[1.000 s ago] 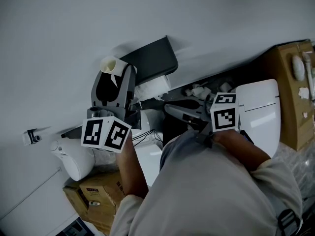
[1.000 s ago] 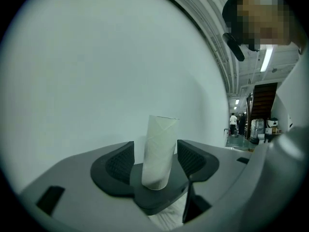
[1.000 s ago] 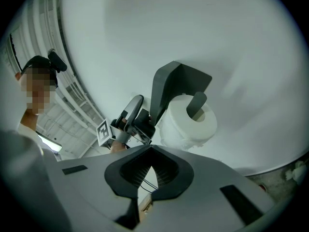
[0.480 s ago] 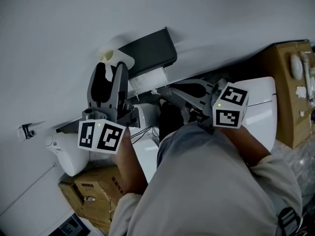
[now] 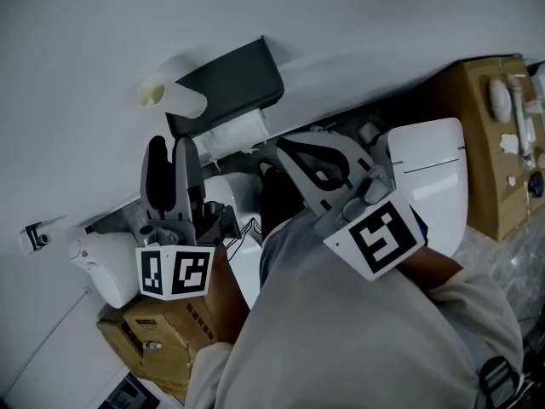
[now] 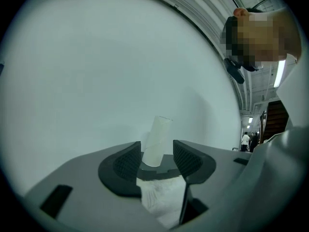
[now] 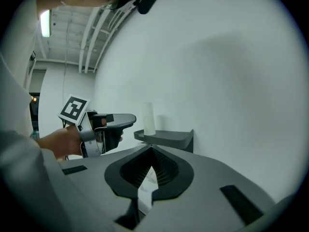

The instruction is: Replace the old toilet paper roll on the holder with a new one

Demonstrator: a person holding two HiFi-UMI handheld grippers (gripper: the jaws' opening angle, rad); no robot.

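Observation:
A dark wall holder [image 5: 228, 85] has a flat top on which an empty cardboard tube [image 5: 169, 99] stands. A white paper roll [image 5: 232, 133] sits under it. My left gripper [image 5: 170, 147] is below the tube and apart from it. Its jaws stand open and have just been closing, with nothing between them. In the left gripper view the tube [image 6: 157, 139] rises beyond the jaws, with the paper roll [image 6: 161, 197] below. My right gripper [image 5: 289, 153] is shut and empty, right of the roll. The right gripper view shows the shut gripper [image 7: 147, 170], the tube [image 7: 148, 119] and the left gripper [image 7: 104, 127].
A white toilet [image 5: 430, 186] stands at the right with a brown cardboard box [image 5: 485, 135] beyond it. Another cardboard box [image 5: 166, 331] and a white device [image 5: 106, 267] lie at the lower left. The wall [image 5: 341, 24] fills the upper part of the view.
The left gripper drew back from the tube, which stays standing on the holder's top. The right gripper rose and rolled, so its marker cube now faces the head camera.

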